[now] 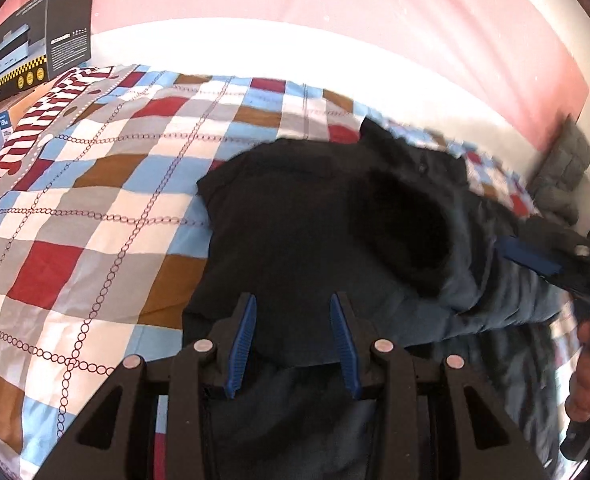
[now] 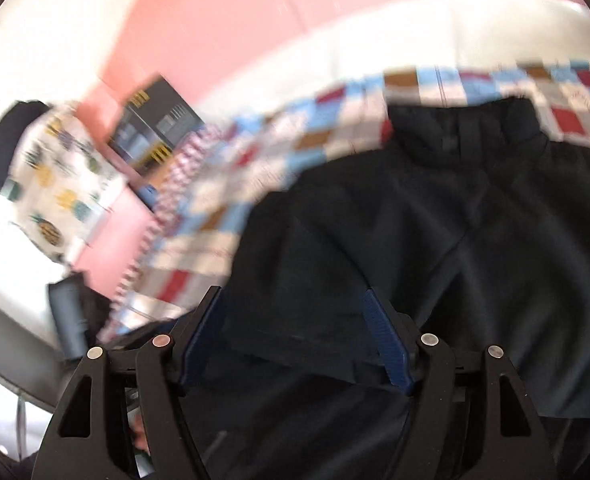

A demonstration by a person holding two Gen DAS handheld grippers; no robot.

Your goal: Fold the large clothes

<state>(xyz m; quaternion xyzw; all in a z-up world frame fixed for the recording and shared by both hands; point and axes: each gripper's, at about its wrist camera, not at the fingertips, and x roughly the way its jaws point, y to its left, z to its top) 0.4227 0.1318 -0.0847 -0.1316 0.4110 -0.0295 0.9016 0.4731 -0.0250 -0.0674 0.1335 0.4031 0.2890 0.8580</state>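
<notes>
While both grippers hang over the garment, the following conditions apply.

Garment: a dark padded jacket lies on the checked bedspread, toward the bed's right side; its collar points at the far edge.
Left gripper: the 2 blue pads stand apart, fabric between them, no clamp visible.
Right gripper: fingers spread, over the near hem; seen from the left wrist camera, it sits at the jacket's right edge.
Risk 1: closing on 1 layer only would drag the top panel and skew the fold.
Risk 2: the right view is blurred; a fast swing could miss the hem.
Risk 3: the puffy filling may spring open after release.
Risk 4: the cardboard box stands at the far left corner, well apart; collision unlikely.
</notes>
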